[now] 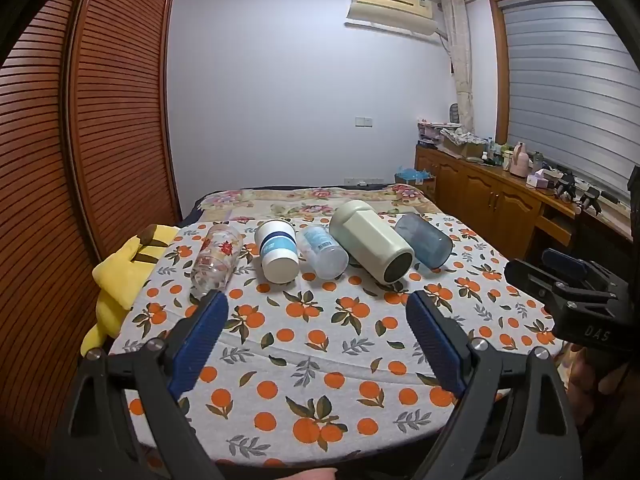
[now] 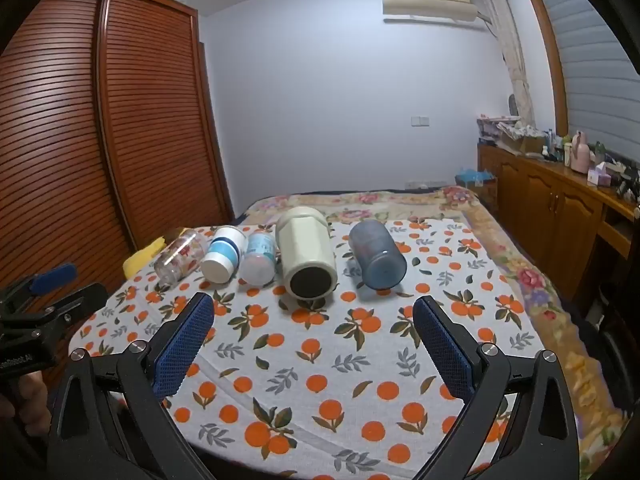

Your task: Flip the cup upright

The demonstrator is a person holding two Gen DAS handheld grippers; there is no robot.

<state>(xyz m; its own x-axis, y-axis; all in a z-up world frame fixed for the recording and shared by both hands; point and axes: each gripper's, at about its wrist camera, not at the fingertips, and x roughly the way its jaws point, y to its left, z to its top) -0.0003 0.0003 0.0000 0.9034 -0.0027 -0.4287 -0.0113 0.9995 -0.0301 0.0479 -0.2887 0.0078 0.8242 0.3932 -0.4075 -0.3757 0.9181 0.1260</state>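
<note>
Several cups lie on their sides in a row on the orange-print cloth (image 1: 304, 352): a clear glass with red flowers (image 1: 216, 258) (image 2: 178, 256), a white cup with a blue band (image 1: 277, 255) (image 2: 223, 254), a clear cup with a blue label (image 1: 323, 252) (image 2: 260, 258), a large cream cup (image 1: 374, 246) (image 2: 306, 256) and a blue-grey translucent cup (image 1: 424, 245) (image 2: 377, 255). My left gripper (image 1: 316, 304) is open and empty, short of the row. My right gripper (image 2: 314, 308) is open and empty, also short of the row. Each gripper shows at the edge of the other's view, the right one (image 1: 576, 292) and the left one (image 2: 44, 300).
A yellow plush toy (image 1: 124, 276) lies at the cloth's left edge. A slatted wooden wardrobe (image 1: 100, 120) stands at the left. A wooden sideboard (image 1: 500, 196) with clutter runs along the right wall. A floral blanket (image 2: 400, 200) lies beyond the cups.
</note>
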